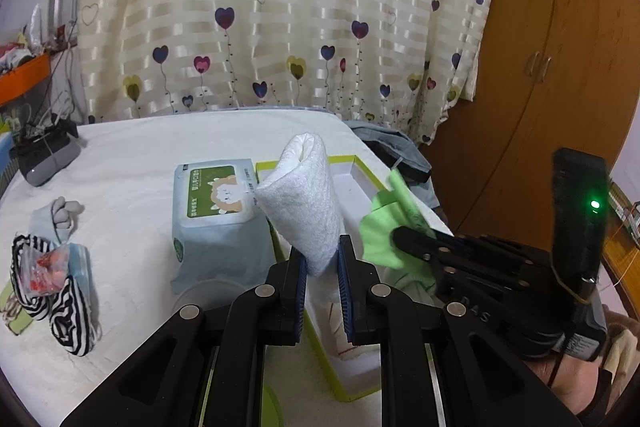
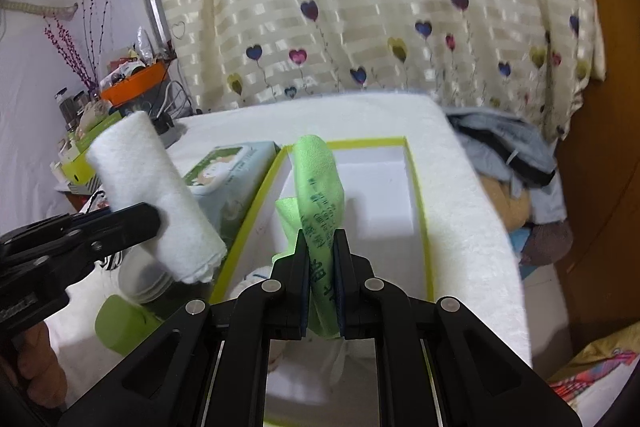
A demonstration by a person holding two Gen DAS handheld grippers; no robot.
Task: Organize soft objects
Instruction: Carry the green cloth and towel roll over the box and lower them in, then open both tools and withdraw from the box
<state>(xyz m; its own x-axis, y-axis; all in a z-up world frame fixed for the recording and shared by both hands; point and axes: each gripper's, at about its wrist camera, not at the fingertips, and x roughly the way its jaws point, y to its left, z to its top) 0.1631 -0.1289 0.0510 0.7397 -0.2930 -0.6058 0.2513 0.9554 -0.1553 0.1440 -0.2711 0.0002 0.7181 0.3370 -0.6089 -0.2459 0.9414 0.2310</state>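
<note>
A: What does the left tool (image 1: pixel 322 255) have?

B: It is pinching a white rolled towel (image 1: pixel 304 203) by its lower end. The roll stands up from the pads, leaning a little to the left, with its open folded end at the top. The cloth looks fluffy and thick, plain white with no print.

A: And the right tool (image 2: pixel 321 255)?

B: Pressed together on a light green cloth (image 2: pixel 320 187). It is thinner than the towel, folded into a narrow strip, with dark green lettering running along it. The strip rises between the pads, and a flap of the same green hangs out to the left.

A: Where are both of them?

B: Held in the air above an open white box (image 2: pixel 384 187) with a yellow-green rim. The box lies on a surface covered in white cloth (image 1: pixel 132 155). The far half of the box looks bare; in the near end something pale lies, but I cannot tell what it is.

A: What sits beside the box?

B: A pack of wet wipes (image 1: pixel 216 211), pale blue with a green label, just left of the box. Further left on the surface lie black-and-white striped socks (image 1: pixel 68 315), a small clear bag with red bits (image 1: pixel 46 269) and a grey sock (image 1: pixel 60 215).

A: Do the two tools touch?

B: No. In the left wrist view the right tool sits just to the right of the white towel, with its green cloth close to it.
</note>
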